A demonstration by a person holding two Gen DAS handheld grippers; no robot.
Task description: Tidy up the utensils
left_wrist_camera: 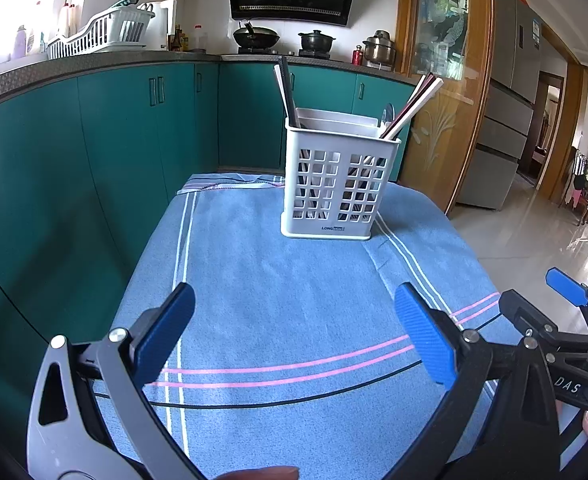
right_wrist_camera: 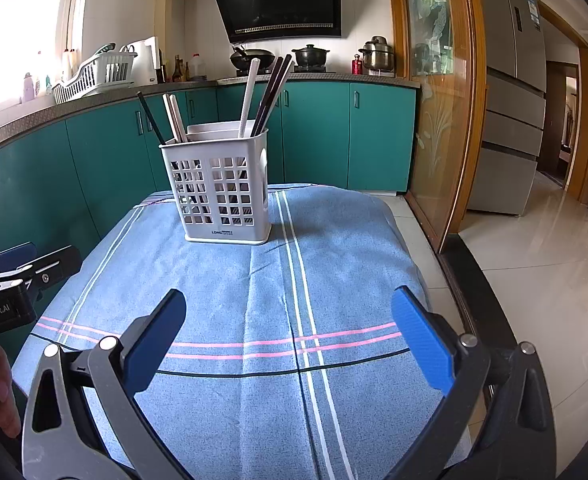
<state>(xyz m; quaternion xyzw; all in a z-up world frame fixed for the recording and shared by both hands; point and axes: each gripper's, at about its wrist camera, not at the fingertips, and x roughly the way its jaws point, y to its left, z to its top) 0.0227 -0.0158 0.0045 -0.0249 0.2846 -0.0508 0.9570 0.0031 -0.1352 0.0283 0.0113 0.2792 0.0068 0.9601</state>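
Now both grippers are held wide and empty: the left gripper [left_wrist_camera: 294, 332] and the right gripper [right_wrist_camera: 290, 336] hover over the blue cloth [right_wrist_camera: 254, 288]. At twelve o'clock the white utensil caddy [right_wrist_camera: 220, 188] is seen upright, chopsticks [right_wrist_camera: 272, 92] leaning inside. Probably little is left to sort. Approach from above is advised; the cloth's edges drop away at three and nine.
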